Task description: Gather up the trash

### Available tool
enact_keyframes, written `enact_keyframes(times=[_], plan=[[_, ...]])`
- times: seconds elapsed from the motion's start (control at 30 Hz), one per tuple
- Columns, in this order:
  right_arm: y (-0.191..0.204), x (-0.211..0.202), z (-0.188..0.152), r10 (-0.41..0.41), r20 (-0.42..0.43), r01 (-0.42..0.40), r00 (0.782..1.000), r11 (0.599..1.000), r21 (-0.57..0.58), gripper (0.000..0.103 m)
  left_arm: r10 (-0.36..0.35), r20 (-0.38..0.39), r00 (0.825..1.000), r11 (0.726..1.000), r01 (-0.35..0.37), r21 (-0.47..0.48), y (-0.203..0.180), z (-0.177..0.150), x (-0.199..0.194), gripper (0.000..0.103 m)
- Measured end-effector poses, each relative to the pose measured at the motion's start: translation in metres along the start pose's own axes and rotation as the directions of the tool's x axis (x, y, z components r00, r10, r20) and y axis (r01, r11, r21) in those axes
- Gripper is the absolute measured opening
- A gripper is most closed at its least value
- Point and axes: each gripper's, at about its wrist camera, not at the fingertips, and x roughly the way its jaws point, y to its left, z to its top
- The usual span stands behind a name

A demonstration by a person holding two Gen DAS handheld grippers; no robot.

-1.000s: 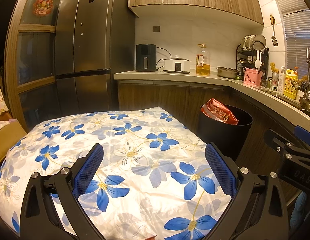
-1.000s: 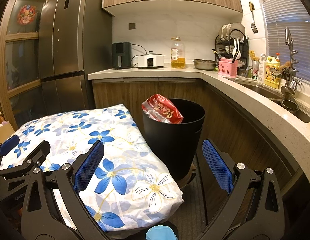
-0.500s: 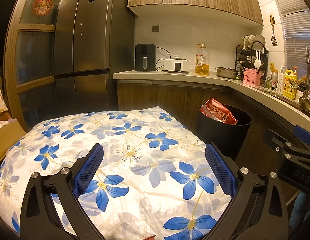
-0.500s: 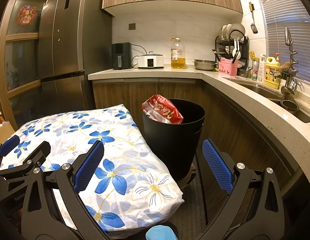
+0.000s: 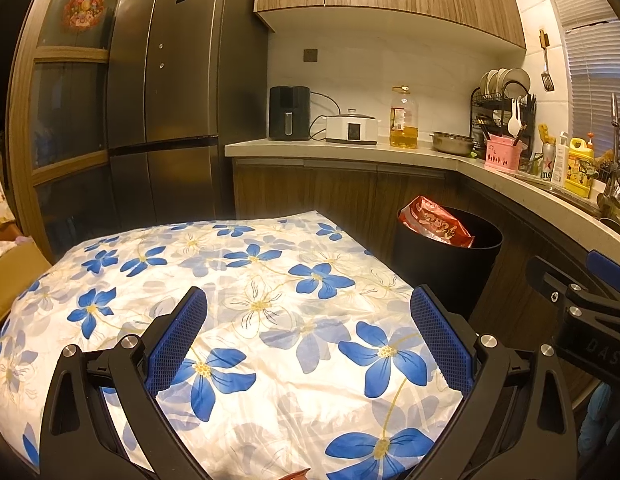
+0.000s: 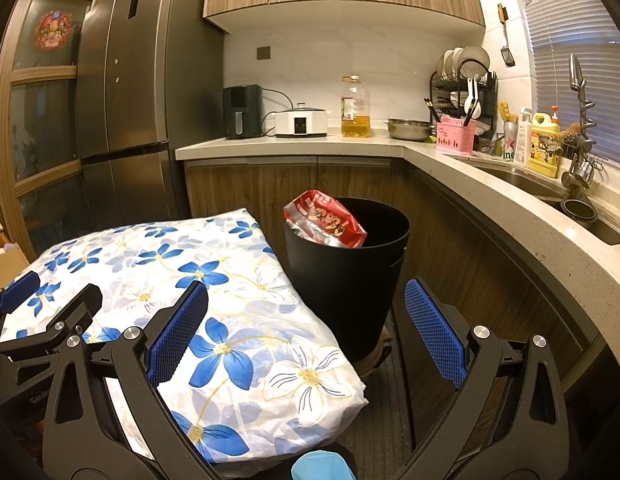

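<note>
Poking out of the black trash bin (image 6: 345, 280), a red snack bag (image 6: 325, 220) leaned on the rim w/ its top above the edge. Bin stood on the floor just beside the flower-print cover (image 5: 230, 312), under the countertop (image 6: 509, 196). Left gripper (image 5: 308, 332) hovered over the cover, jaws wide, nothing btwn them; bag sat well ahead, off to its right. Right gripper (image 6: 306, 328) also gaped empty, bin & bag straight ahead beyond its fingers.
</note>
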Motion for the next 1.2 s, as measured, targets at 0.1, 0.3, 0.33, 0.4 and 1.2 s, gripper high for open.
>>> enact_keyframes(times=[0.1, 0.3, 0.33, 0.4, 1.2], plan=[[-0.0002, 0.0000, 0.0001, 0.001, 0.000, -0.001, 1.000, 1.000, -0.001, 0.098, 0.001, -0.010, 1.000, 1.000, -0.001, -0.001, 0.0013, 0.0006, 0.0021, 0.097], [-0.0007, 0.0002, -0.0006, 0.000, 0.000, 0.000, 1.000, 1.000, 0.000, 0.098, -0.001, -0.019, 1.000, 1.000, 0.001, -0.003, 0.0018, 0.0009, 0.0041, 0.097], [-0.0008, 0.0002, -0.0007, 0.000, 0.000, 0.000, 1.000, 1.000, 0.000, 0.098, 0.003, -0.018, 1.000, 1.000, -0.004, -0.006, 0.0028, 0.0007, 0.0046, 0.097], [-0.0010, -0.0005, -0.0002, -0.001, 0.000, 0.001, 1.000, 1.000, 0.001, 0.098, 0.013, -0.013, 1.000, 1.000, -0.013, -0.013, 0.0049, 0.0008, 0.0050, 0.097], [-0.0052, -0.0011, -0.0024, -0.012, 0.007, 0.012, 1.000, 1.000, 0.009, 0.098, -0.010, -0.028, 1.000, 1.000, 0.010, 0.005, 0.0025, -0.0005, 0.0032, 0.097]])
